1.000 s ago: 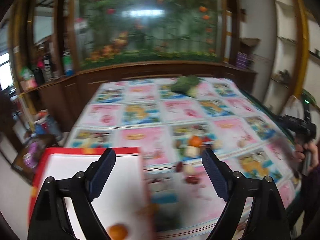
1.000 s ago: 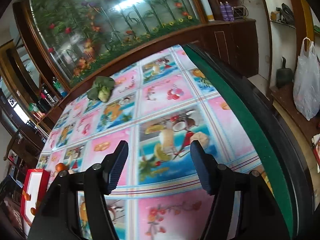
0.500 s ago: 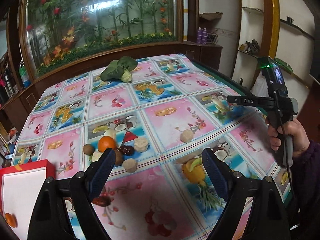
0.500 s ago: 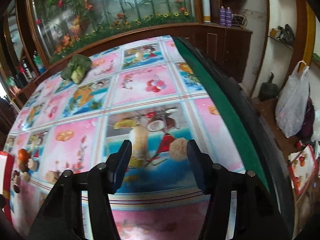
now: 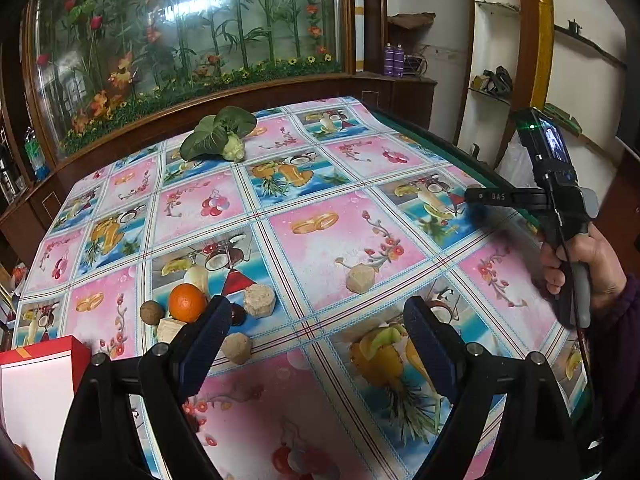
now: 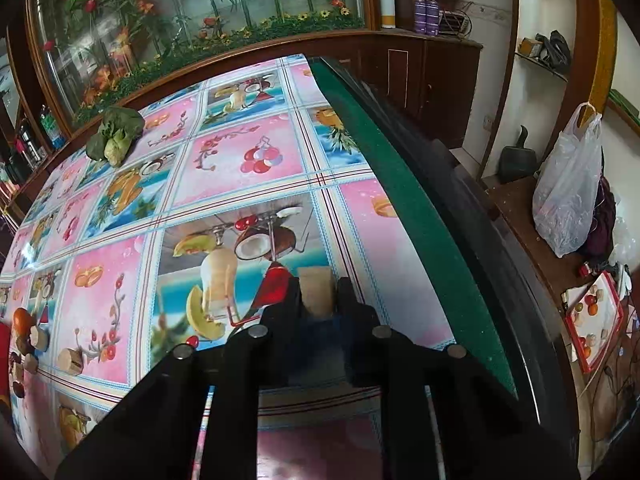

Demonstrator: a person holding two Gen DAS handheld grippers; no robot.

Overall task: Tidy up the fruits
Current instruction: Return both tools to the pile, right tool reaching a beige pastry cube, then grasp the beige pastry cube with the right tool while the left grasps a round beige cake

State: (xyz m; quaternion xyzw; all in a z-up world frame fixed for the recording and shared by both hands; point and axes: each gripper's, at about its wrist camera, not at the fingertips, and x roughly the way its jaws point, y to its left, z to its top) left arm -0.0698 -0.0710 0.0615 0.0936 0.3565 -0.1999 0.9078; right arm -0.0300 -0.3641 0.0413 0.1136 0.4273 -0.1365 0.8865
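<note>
On the side of my right gripper (image 5: 480, 197), white lettering reads "DAS"; its jaws are closed on a tan, rough-textured block (image 6: 316, 290). My left gripper (image 5: 316, 336) is wide open, empty, above the glossy fruit-print tablecloth (image 5: 340, 236). An orange (image 5: 187, 303) sits beside the red-rimmed tray (image 5: 40, 360).

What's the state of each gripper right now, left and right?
Left gripper: open, holding nothing, above the tablecloth.
Right gripper: shut on a tan fruit piece near the table's right edge.
</note>
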